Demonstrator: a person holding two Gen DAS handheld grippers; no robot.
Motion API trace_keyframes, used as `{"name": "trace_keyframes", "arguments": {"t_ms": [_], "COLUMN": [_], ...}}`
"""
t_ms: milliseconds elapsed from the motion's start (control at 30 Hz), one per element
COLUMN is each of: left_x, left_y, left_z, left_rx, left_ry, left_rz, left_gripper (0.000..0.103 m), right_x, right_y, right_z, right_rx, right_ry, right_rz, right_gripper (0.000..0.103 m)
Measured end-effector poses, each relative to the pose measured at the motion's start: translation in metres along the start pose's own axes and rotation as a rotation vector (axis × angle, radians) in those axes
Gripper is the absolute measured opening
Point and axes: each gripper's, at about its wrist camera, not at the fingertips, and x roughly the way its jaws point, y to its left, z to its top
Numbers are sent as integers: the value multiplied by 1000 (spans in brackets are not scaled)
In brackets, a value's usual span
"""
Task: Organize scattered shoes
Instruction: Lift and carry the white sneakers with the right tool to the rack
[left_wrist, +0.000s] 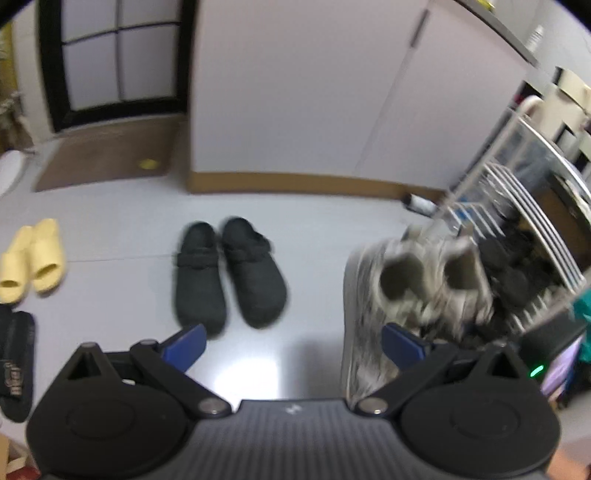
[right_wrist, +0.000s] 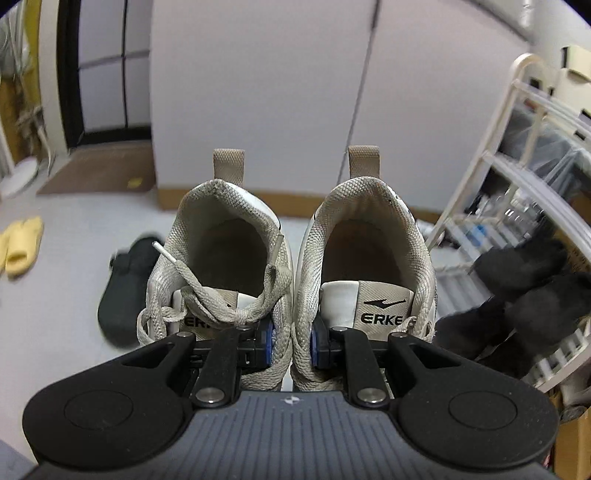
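The right gripper (right_wrist: 291, 345) is squeezed tight on a pair of pale grey sneakers (right_wrist: 295, 266). Its two blue pads pinch the inner sides of both shoes together, one pad inside each shoe, just by the tongues. The sneakers hang in the air with their heels pointing away and their open tops facing the camera. One tongue says ERKE on it. A loose grey lace (right_wrist: 207, 295) lies across the left shoe.

From the left wrist view, the same pale grey sneakers (left_wrist: 417, 291) look blurry. They are up off the floor, just beside the white shoe rack (left_wrist: 517, 206) on the right. Some black shoes (left_wrist: 506, 266) already sit on the rack.

The left gripper (left_wrist: 291, 345) is wide open. Its blue fingers (left_wrist: 184, 345) stand far apart and there is nothing between them. It points down at the grey floor (left_wrist: 295, 229).

On the floor in front of it is a pair of black clogs (left_wrist: 229, 273), side by side and touching, toes toward the camera. Far to the left is a pair of yellow slides (left_wrist: 33, 258), also side by side. Close to the left edge lies a black sandal (left_wrist: 16, 362) with some writing on its strap; I cannot read it.

Behind the shoes is a white wall with a brown strip at the bottom. A brown doormat (left_wrist: 107, 151) lies in front of a dark-framed door (left_wrist: 118, 55)
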Motion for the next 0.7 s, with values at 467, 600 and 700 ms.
{"name": "trace_keyframes", "arguments": {"t_ms": [467,600,700], "left_x": [14,9,7], "left_y": [-18,-23,-28], "left_z": [-1,0,-3], "left_rx": [-1,14,28], "left_ry": [6,4,1], "left_rz": [-19,-74,-89], "left_gripper": [102,102,102], "right_x": [-77,-73,-62], "right_y": [-74,-81,-92], "right_z": [60,63,61], "right_rx": [144,193,226], "right_ry": [-158,-157,-142], "right_rz": [-20,-21,-41], "right_gripper": [20,20,20]}}
